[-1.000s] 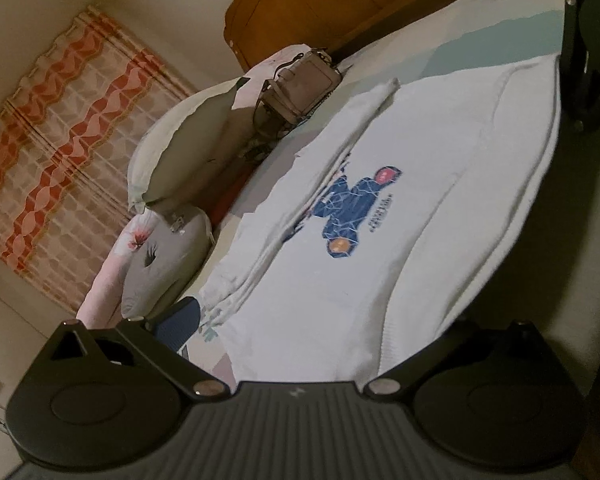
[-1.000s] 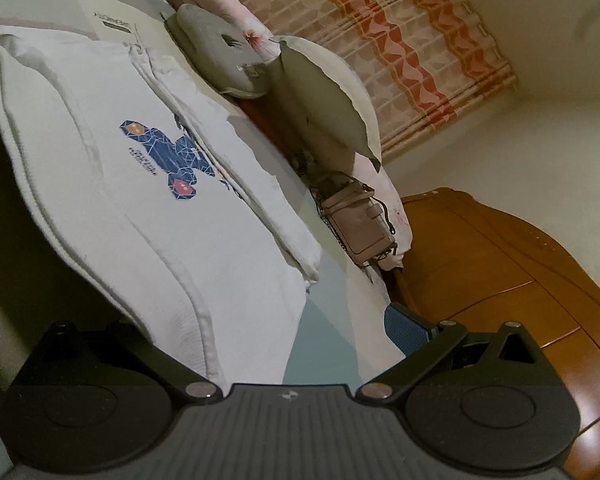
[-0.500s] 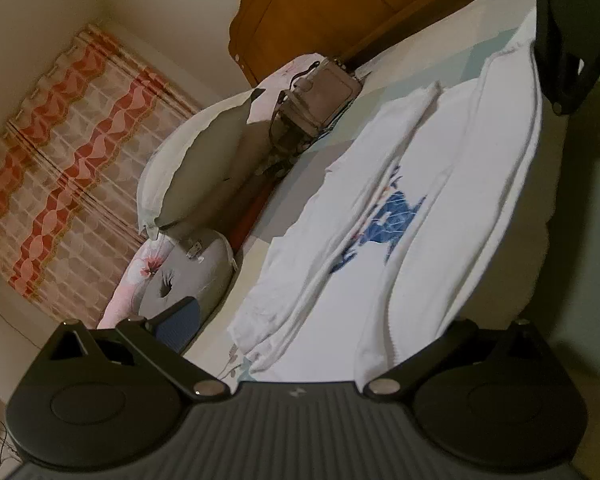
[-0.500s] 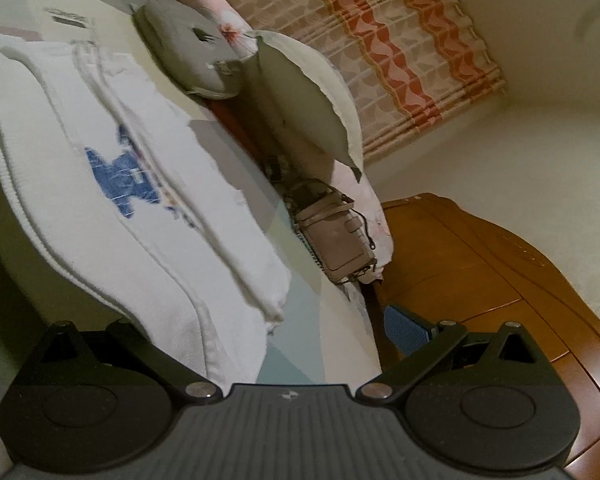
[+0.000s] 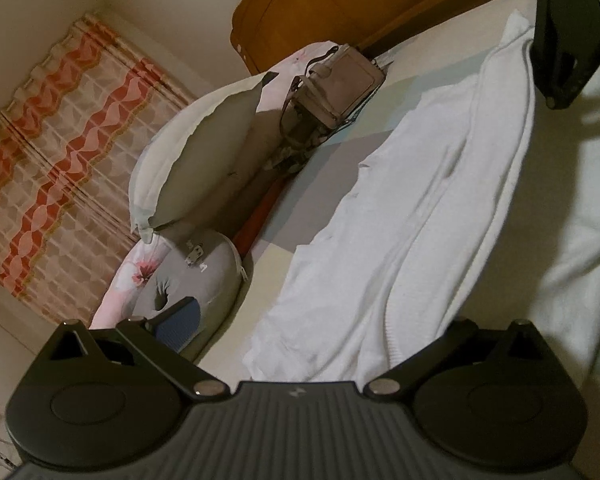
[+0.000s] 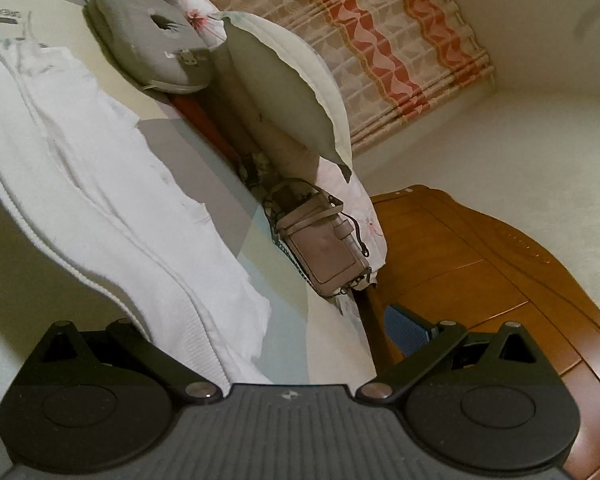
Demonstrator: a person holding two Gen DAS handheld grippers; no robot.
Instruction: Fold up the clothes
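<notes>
The garment (image 5: 400, 216) is plain white. The curtain (image 6: 400, 36) carries wavy orange-red bands on cream lattice. The handbag (image 6: 324, 248) is dusty mauve, the round cushion (image 5: 196, 276) grey, the headboard (image 6: 480, 264) warm orange-brown wood, and the pillow (image 5: 204, 152) off-white.

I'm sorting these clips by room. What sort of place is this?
Most likely a bedroom: a grey-and-white pillow on a bed, its carved wooden headboard behind, and an orange-patterned curtain alongside.

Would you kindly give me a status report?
Left gripper, right gripper: one finger each under cloth, grip unclear. White sweatshirt partly folded. Handbag beside it, not touching.
</notes>
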